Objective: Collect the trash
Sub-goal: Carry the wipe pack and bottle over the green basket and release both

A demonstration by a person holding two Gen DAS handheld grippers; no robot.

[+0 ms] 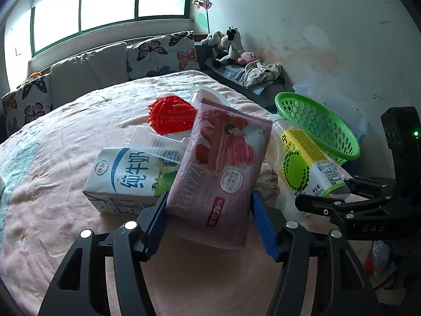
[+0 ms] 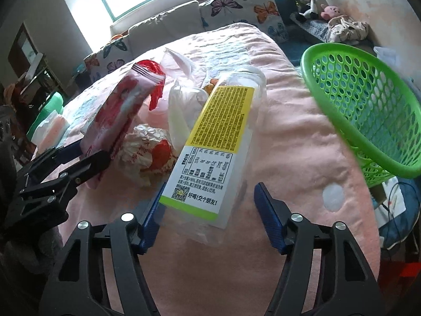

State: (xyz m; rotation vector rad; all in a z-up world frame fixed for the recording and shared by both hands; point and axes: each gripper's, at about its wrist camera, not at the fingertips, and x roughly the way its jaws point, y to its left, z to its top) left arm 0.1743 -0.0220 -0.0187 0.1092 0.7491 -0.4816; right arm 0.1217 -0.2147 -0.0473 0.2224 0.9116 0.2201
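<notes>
The left tongs [image 1: 209,216] grip a pink wrapper pack [image 1: 221,166] between their pads. The right tongs [image 2: 208,216] stand wide apart around a clear bottle [image 2: 218,144], one pad touching; green basket [image 2: 368,110] beyond.

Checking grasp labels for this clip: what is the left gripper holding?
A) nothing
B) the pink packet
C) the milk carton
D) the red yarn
B: the left gripper has its blue pads pressed on both sides of the pink packet, which is lifted and tilted above the bed.
</notes>
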